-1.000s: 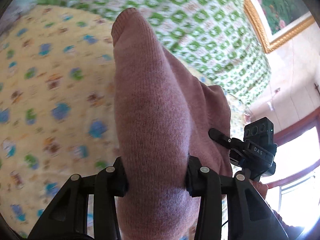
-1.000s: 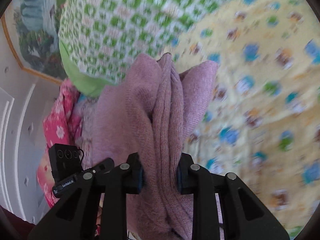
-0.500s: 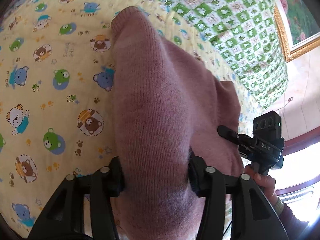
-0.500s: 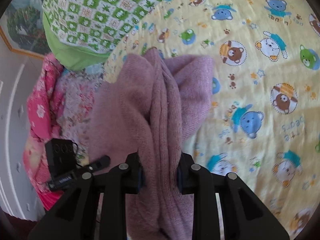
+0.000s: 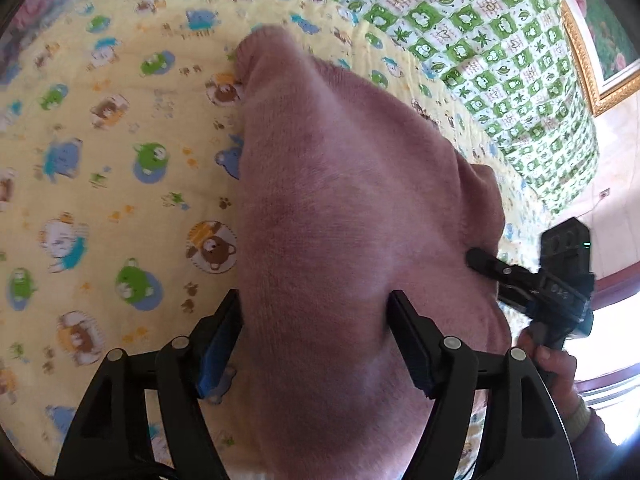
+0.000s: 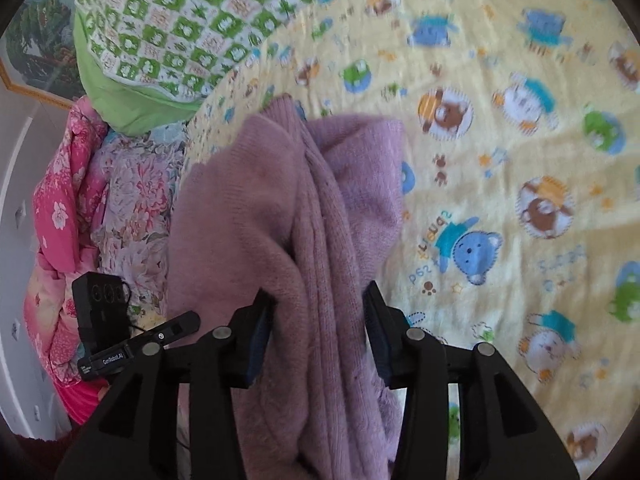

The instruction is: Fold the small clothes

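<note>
Bed: yellow bear-print sheet (image 6: 500,152) lying beside green checked quilt (image 5: 500,40).
Left tool (image 5: 316,320): clamping pink sweater (image 5: 340,200).
Right tool (image 6: 318,312): gripping its bunched folds.

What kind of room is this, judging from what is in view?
Probably a home bedroom: a yellow cartoon-bear bedsheet is spread out, a green-checked quilt and pink floral bedding are piled beside it, and a gold-framed picture hangs on the wall.

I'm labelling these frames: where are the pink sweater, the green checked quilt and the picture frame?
Sweater (image 5: 340,208), left wrist view, knit body.
Quilt (image 6: 180,28), right wrist view, checked top.
Picture frame (image 5: 580,60), left wrist view, gold edge.
</note>
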Motion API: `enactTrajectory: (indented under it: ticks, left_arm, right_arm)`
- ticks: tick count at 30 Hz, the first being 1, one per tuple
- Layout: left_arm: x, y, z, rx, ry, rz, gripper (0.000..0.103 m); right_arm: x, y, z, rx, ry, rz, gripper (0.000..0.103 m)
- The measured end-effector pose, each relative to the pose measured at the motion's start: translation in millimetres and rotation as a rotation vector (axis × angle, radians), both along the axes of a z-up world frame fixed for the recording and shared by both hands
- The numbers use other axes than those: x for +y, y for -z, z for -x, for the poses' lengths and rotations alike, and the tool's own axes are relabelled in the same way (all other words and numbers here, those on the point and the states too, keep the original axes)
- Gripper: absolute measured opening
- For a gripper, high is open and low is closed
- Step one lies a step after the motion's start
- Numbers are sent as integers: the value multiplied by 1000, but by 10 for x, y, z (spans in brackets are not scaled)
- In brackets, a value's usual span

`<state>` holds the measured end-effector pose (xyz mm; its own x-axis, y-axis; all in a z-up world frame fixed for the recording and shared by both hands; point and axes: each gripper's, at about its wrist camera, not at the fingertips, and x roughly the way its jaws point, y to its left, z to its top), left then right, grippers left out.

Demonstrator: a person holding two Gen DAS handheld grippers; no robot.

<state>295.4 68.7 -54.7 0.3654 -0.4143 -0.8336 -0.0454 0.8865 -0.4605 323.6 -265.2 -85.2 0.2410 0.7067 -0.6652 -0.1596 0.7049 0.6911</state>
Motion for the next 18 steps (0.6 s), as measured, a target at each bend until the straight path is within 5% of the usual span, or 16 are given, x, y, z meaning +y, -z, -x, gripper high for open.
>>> enactTrajectory:
  ticks: [5,12,16,18]
  left_arm:
    - [29,-310,254,-55,-9,-89,73]
    - [1,-523,741,-90,26,-73,73]
    - [-157,-453,932,-83,84,-112,73]
    - [-214,-369,977,-61,93,-136,73]
  right_arm:
    - [-170,-307,263,-88,40,34,45]
    - [7,-568,862,-216,-72,47,45]
    - [193,-425,1030,-220,-92,279,45]
    - [168,-319,1035,-199,-79,301,45]
